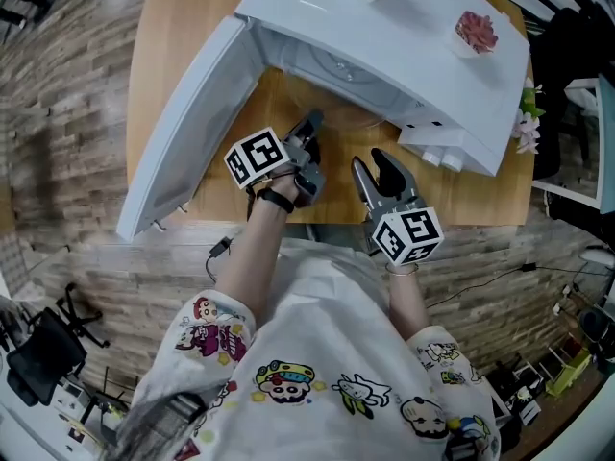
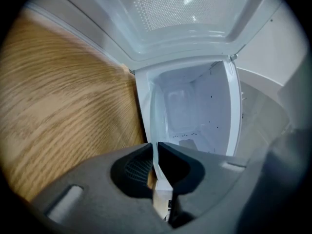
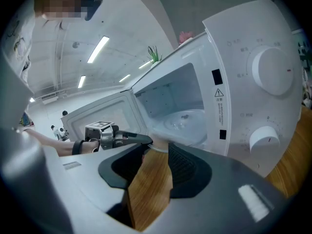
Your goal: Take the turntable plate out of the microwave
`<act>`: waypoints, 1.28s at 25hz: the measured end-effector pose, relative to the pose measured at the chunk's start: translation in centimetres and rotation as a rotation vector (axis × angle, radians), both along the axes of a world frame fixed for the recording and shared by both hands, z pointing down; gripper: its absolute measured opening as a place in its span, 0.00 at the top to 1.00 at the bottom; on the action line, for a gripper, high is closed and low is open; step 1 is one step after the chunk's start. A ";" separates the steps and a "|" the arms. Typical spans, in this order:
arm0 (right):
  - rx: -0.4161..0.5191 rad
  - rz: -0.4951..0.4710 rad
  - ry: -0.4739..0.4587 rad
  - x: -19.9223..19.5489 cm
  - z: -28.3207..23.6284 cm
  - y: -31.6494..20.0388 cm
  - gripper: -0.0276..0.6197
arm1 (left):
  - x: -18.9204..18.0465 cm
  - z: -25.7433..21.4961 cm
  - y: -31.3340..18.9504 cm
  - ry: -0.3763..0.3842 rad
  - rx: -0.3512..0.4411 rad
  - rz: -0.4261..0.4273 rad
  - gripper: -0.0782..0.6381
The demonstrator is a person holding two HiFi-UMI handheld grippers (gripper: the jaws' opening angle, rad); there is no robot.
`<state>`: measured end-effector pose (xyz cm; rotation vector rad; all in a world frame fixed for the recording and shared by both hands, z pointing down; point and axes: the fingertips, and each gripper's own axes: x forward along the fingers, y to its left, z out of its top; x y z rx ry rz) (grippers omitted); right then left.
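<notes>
Left fingers (image 2: 209,169) pinch barely visible turntable plate (image 3: 185,123).

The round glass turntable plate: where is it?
The plate lies inside the white microwave, centre of the right gripper view, near rim pinched by the left gripper.

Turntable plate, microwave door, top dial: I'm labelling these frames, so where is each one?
turntable plate (image 3: 183,123), right gripper view, its glass middle.
microwave door (image 1: 185,144), head view, middle of the open panel.
top dial (image 3: 270,72), right gripper view, its round face.
</notes>
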<state>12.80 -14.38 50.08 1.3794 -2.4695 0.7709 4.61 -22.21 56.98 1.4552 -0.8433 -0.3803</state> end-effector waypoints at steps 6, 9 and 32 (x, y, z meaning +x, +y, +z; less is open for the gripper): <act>-0.035 0.010 -0.037 -0.3 0.8 -0.1 0.70 | -0.6 0.0 1.4 0.000 -0.005 -0.003 0.85; -0.075 0.026 -0.070 -0.3 1.9 -0.1 0.70 | -0.8 -0.1 1.9 0.008 -0.001 -0.010 0.85; -0.341 0.314 -0.699 -1.5 6.4 -5.4 0.63 | -1.5 -0.3 3.7 0.022 0.002 -0.004 0.85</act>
